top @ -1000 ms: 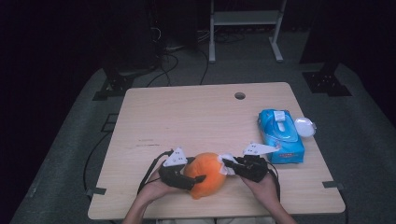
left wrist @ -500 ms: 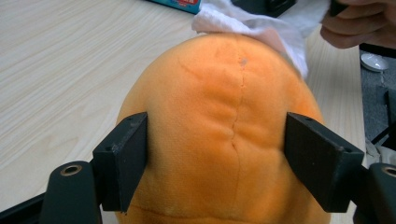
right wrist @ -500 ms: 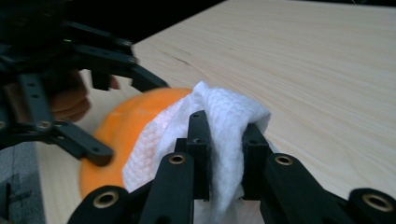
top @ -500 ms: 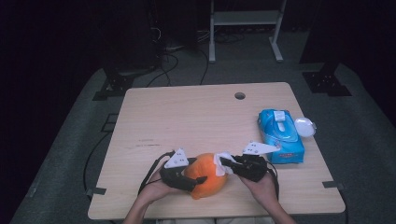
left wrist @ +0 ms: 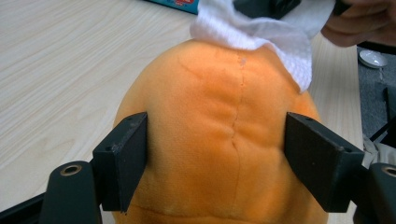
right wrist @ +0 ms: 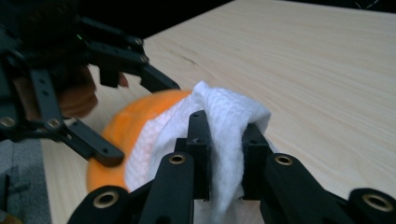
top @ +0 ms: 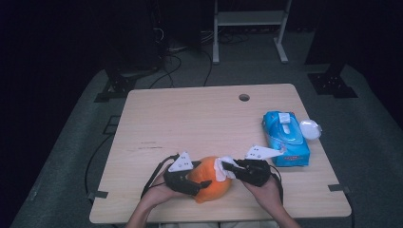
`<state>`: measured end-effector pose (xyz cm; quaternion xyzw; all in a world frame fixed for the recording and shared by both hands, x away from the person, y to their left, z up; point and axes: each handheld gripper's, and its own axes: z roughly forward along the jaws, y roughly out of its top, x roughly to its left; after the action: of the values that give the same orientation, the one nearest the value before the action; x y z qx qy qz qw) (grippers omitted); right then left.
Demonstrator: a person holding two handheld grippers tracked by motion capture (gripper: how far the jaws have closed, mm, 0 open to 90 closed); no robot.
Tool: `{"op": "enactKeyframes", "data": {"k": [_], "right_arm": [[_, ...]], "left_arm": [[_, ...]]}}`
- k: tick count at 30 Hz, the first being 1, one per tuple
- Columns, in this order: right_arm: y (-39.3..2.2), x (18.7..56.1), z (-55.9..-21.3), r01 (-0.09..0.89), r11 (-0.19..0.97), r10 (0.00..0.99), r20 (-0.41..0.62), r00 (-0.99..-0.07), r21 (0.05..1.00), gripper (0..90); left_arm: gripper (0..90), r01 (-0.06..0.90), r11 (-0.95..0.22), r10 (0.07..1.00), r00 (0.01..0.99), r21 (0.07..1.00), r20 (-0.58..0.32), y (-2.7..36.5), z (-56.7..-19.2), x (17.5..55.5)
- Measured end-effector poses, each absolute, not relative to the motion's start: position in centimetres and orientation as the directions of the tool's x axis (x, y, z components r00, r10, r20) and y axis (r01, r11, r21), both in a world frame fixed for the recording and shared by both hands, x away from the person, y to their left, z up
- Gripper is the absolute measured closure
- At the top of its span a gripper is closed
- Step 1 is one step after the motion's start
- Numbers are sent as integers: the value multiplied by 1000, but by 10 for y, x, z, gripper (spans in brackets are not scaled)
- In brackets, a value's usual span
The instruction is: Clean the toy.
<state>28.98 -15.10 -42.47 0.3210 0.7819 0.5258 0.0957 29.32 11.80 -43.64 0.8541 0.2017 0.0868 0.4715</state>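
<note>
Near edge of pale wooden table [top: 190, 118]: left gripper [top: 192, 182] clamped across round orange plush toy [top: 211, 183], jaws pressing its flanks; toy's underside cut off in left gripper view. Right gripper [top: 227, 167] pinched together on white textured wipe [right wrist: 224, 126], pressed against toy's top; wipe hides seam end. Blue wipes packet [top: 285, 137] well apart at right, label unreadable. White lid-like disc [top: 310, 128] just beside packet, identity unclear.
</note>
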Motion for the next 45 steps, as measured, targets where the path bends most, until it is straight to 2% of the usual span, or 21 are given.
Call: {"op": "enactKeyframes", "data": {"k": [3, 5, 8, 13, 16, 17, 19, 23, 25, 27, 29, 32, 33, 34, 35, 37, 39, 41, 42, 43, 45], "right_arm": [[-160, 298, -440, 462, 233, 639, 224, -736, 856, 778], [-162, 299, -439, 469, 233, 643, 227, -732, 852, 777], [-161, 297, -434, 462, 217, 635, 236, -736, 860, 777], [-152, 291, -423, 402, 251, 599, 185, -779, 881, 777], [-157, 297, -437, 450, 253, 634, 205, -746, 857, 778], [-162, 301, -442, 487, 226, 642, 247, -726, 844, 777], [-161, 300, -440, 478, 227, 641, 239, -729, 848, 777], [-151, 292, -423, 408, 219, 580, 218, -785, 886, 775], [-146, 290, -423, 388, 259, 579, 179, -795, 885, 775], [-148, 293, -431, 408, 265, 570, 199, -797, 874, 775], [-153, 293, -433, 417, 263, 571, 208, -794, 870, 774], [-156, 292, -432, 414, 259, 569, 208, -795, 873, 773], [-154, 293, -431, 420, 249, 569, 219, -792, 873, 773], [-154, 293, -431, 420, 249, 569, 219, -792, 873, 773], [-153, 293, -430, 415, 252, 577, 209, -790, 874, 773], [-156, 295, -426, 414, 218, 597, 215, -773, 884, 772], [-161, 296, -423, 410, 183, 604, 227, -764, 894, 772], [-163, 297, -423, 410, 169, 601, 236, -764, 896, 772], [-162, 297, -422, 404, 181, 606, 222, -764, 896, 773], [-161, 296, -425, 400, 209, 612, 199, -765, 892, 773], [-160, 296, -430, 403, 226, 611, 193, -767, 887, 774]], "left_arm": [[242, 266, -472, 426, 903, 840, -46, 120, -437, 294], [242, 268, -469, 428, 902, 841, -49, 120, -437, 294], [242, 271, -468, 431, 901, 841, -51, 120, -437, 294], [242, 266, -474, 429, 902, 840, -44, 120, -437, 293], [242, 266, -473, 433, 900, 840, -41, 118, -437, 292], [242, 262, -478, 433, 901, 838, -35, 116, -437, 292], [242, 259, -486, 431, 902, 835, -29, 115, -436, 292], [241, 248, -484, 423, 906, 839, -24, 111, -437, 290], [214, 265, -475, 426, 904, 839, -45, 110, -434, 290], [157, 285, -450, 429, 900, 846, -76, 113, -430, 293], [99, 314, -445, 469, 879, 838, -81, 116, -428, 296], [98, 375, -444, 475, 869, 814, -142, 117, -437, 300], [187, 361, -456, 477, 871, 814, -119, 115, -439, 298], [187, 335, -472, 480, 874, 816, -82, 113, -438, 296], [336, 304, -485, 485, 874, 820, -37, 112, -435, 294], [405, 230, -485, 509, 859, 844, 58, 108, -428, 289], [419, 138, -508, 535, 824, 851, 186, 102, -425, 284], [413, 94, -521, 546, 800, 848, 247, 94, -426, 280], [395, 94, -533, 525, 817, 841, 241, 92, -426, 280], [337, 96, -534, 515, 825, 840, 234, 91, -426, 279], [242, 140, -499, 509, 846, 856, 159, 95, -425, 281]]}}
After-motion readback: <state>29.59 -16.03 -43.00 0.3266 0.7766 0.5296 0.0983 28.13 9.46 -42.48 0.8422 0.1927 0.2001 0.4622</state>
